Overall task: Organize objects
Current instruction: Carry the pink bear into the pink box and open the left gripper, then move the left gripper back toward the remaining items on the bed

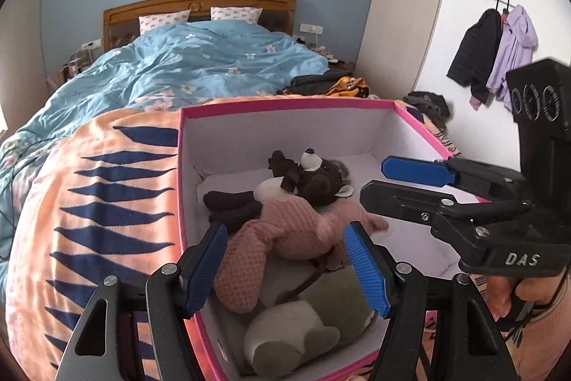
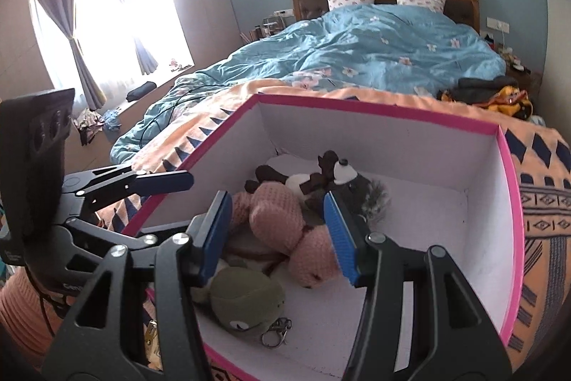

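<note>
With both your left gripper (image 1: 287,268) and right gripper (image 2: 278,236) spread wide and empty, the plush toys (image 1: 285,220) already lie in the pink box (image 1: 285,108), so little sorting seems left.

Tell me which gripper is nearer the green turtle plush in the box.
Left, though only by a little. The left gripper hangs open right above the green turtle plush at the pink box's near end. The right gripper, also open, hovers over the pink knitted plush just beyond.
</note>
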{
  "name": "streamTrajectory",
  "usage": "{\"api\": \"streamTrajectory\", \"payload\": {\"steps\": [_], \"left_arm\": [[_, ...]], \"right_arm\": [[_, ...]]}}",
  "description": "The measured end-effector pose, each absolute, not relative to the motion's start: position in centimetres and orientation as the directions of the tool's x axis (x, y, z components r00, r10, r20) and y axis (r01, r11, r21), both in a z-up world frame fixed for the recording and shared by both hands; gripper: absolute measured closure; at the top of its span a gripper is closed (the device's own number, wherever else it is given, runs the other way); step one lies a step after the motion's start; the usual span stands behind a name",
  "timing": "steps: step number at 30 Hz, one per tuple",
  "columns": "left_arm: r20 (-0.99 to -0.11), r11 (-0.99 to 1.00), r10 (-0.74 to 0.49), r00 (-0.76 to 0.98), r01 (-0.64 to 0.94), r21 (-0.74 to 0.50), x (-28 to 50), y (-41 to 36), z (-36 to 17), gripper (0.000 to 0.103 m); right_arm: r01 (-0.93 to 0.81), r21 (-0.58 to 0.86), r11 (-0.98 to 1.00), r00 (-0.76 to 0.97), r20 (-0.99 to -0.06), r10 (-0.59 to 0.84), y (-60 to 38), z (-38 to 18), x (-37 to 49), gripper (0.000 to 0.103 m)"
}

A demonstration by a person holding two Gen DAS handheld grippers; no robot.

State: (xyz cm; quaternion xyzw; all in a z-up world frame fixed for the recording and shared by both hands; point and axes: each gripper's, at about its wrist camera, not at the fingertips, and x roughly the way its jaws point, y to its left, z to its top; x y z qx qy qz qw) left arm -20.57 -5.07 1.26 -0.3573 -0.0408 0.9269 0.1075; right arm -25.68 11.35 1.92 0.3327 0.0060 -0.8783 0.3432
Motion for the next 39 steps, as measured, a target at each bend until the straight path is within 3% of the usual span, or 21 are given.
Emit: {"api": "streamTrajectory", "payload": {"steps": [9, 16, 19, 29, 39], "left_arm": [[-0.594, -0.96, 0.281, -0.754, -0.221, -0.173, -17.5, -4.2, 2.4, 0.023], [-0.553, -0.946, 0.32, -0.769, -0.295, -0.136, -13.8, -2.1, 3.3, 0.012], [-0.532, -0.939, 0.335, -0.777, -0.323, -0.12, -12.2, -1.1, 3.5, 0.0], [-0.537, -0.901, 0.405, -0.74, -0.423, -0.096, -8.5, 4.0, 2.0, 0.0], [-0.601, -0.84, 0.487, -0.634, -0.528, -0.123, -6.3, 8.8, -0.7, 0.0]], "right_arm": [[0.596, 0.26, -0.759, -0.547, -0.561, -0.621, 13.4, 2.5, -23.7, 0.046], [0.62, 0.263, -0.739, -0.552, -0.523, -0.649, 15.5, 3.8, -19.9, 0.04], [0.613, 0.275, -0.741, -0.558, -0.513, -0.653, 17.0, 4.1, -18.4, 0.038], [0.556, 0.303, -0.774, -0.585, -0.518, -0.624, 22.1, 2.4, -12.9, 0.036], [0.431, 0.337, -0.837, -0.564, -0.623, -0.542, 27.6, -2.8, -9.6, 0.036]]}}
